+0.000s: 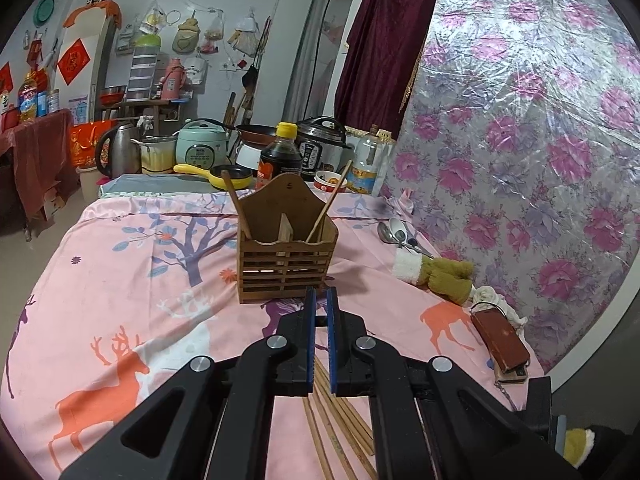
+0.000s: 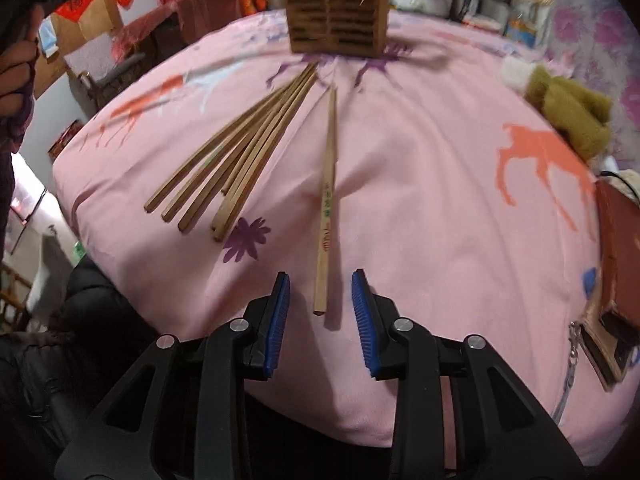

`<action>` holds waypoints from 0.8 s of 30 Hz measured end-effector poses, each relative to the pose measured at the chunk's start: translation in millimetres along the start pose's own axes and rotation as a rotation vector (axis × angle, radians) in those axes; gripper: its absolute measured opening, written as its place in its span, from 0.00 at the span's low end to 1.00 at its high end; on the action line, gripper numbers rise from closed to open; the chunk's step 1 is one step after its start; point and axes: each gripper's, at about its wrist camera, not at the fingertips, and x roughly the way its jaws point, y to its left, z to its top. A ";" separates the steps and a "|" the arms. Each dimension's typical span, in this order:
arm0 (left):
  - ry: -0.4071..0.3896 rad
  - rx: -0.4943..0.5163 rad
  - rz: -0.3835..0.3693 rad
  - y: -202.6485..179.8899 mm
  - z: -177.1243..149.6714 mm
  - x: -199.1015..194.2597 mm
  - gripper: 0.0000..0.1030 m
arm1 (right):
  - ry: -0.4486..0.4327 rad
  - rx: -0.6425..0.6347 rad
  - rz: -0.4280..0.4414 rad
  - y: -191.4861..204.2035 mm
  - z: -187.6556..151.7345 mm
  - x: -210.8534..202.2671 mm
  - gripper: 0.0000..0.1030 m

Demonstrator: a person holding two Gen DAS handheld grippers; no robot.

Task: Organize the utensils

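A slatted wooden utensil holder (image 1: pixel 286 248) stands upright on the pink deer-print cloth (image 1: pixel 140 280), with two chopsticks (image 1: pixel 236 208) leaning in it. My left gripper (image 1: pixel 321 300) hovers just in front of the holder, shut with nothing between its blue pads. Several loose chopsticks (image 1: pixel 332 420) lie on the cloth beneath it. In the right wrist view those chopsticks (image 2: pixel 240 160) fan out to the left, and a single chopstick (image 2: pixel 326 208) lies apart from them. My right gripper (image 2: pixel 320 284) is open low over the single chopstick's near end, its pads either side and not touching. The holder (image 2: pixel 338 16) is far ahead.
A few metal spoons (image 1: pixel 396 232) lie right of the holder, beside an olive plush toy (image 1: pixel 444 276) and a red-brown case (image 1: pixel 500 344). A soy sauce bottle (image 1: pixel 280 156), cookers and a kettle crowd the far edge. A flowered wall covering (image 1: pixel 520 140) runs along the right. A person's hand (image 2: pixel 16 68) shows at the left.
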 end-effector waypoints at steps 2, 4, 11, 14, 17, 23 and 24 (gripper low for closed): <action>0.001 0.004 0.000 -2.7 -1.5 -0.1 0.05 | -0.024 0.027 0.016 -2.8 1.1 -2.5 0.09; -0.001 0.004 0.000 -3.1 -2.5 -1.5 0.05 | -0.052 0.036 0.000 -3.1 1.2 -7.4 0.06; 0.006 0.005 0.012 -3.7 -2.4 2.1 0.06 | -0.191 0.054 -0.028 -8.1 29.8 -45.3 0.05; 0.002 0.000 0.014 -3.0 3.1 4.9 0.05 | -0.282 0.049 -0.039 -11.1 62.3 -65.6 0.05; -0.019 0.002 0.014 -3.6 15.2 5.9 0.05 | -0.364 0.044 -0.033 -14.3 101.4 -81.8 0.05; -0.033 0.022 -0.005 -8.0 52.4 17.0 0.05 | -0.450 0.012 -0.025 -13.8 173.7 -99.9 0.05; -0.034 0.027 -0.005 -8.4 59.5 19.7 0.05 | -0.454 0.008 -0.022 -14.5 185.0 -100.3 0.05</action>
